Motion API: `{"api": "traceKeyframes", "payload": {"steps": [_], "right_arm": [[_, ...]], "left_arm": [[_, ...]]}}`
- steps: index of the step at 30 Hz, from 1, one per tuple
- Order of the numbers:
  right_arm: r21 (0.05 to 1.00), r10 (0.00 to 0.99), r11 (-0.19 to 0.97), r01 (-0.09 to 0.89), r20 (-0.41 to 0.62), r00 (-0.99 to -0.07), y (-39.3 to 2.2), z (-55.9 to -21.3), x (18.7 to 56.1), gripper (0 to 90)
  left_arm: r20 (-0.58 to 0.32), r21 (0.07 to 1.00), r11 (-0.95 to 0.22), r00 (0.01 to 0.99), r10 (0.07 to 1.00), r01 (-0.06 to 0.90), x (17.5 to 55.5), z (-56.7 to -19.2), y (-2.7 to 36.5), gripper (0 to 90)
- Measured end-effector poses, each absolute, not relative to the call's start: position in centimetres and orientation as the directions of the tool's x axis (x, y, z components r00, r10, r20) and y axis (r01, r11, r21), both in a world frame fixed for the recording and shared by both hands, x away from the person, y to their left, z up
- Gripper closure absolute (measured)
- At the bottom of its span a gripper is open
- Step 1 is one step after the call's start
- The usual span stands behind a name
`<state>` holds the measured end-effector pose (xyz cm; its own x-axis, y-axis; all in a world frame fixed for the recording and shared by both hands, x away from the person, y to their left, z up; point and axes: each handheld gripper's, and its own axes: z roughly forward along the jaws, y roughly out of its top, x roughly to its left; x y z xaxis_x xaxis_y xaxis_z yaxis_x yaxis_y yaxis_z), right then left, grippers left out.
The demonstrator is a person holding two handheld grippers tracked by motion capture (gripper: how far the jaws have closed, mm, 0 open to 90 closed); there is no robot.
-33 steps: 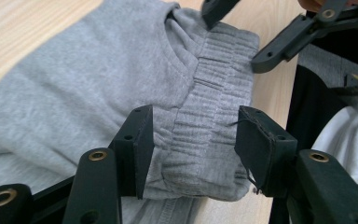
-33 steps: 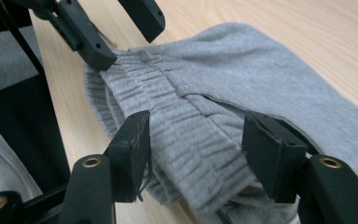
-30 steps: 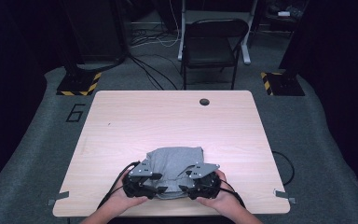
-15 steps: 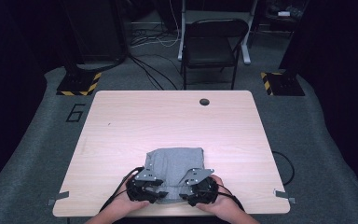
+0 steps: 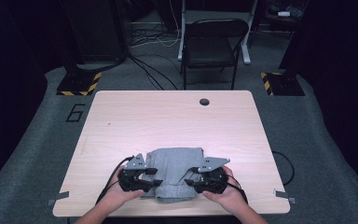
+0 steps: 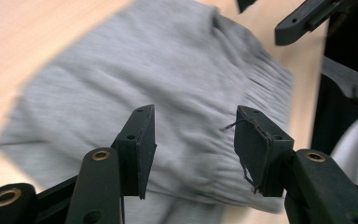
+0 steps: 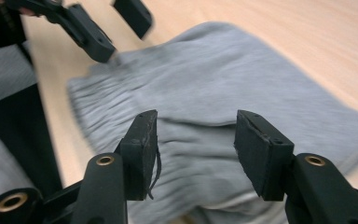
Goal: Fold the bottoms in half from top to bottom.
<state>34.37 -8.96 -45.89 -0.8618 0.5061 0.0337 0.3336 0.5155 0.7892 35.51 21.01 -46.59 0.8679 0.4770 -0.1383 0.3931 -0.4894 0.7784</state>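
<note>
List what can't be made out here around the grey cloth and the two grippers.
- High view: the near edge of the folded grey cloth is hidden under the left gripper and right gripper.
- High view: the jaw tips are too small to tell whether they touch the cloth.
- Left gripper view: motion blur smears the cloth's folds.
- Right gripper view: the bottom edge cuts off the cloth's near hem.

Grey garment (image 5: 175,172): soft matt knit cloth, ribbed and gathered at its near hem | table (image 5: 168,121): pale wood-grain top, smooth, faint sheen | left gripper (image 6: 193,140), right gripper (image 7: 193,140): matt black plastic jaws, brass-coloured rivets, frayed rough pads (image 6: 256,144) | floor (image 5: 37,154): grey carpet, coarse.
</note>
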Motion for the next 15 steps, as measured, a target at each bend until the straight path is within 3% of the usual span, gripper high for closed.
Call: {"api": "traceKeyframes", "payload": {"steps": [15], "right_arm": [[0.778, 0.597, 0.478, 0.407, 0.052, -0.800, -9.6, -47.0, 38.2, 53.3]], "left_arm": [[-0.119, 0.788, -0.438, 0.805, 0.581, 0.432, 39.1, -46.9, 22.1, 47.3]]}}
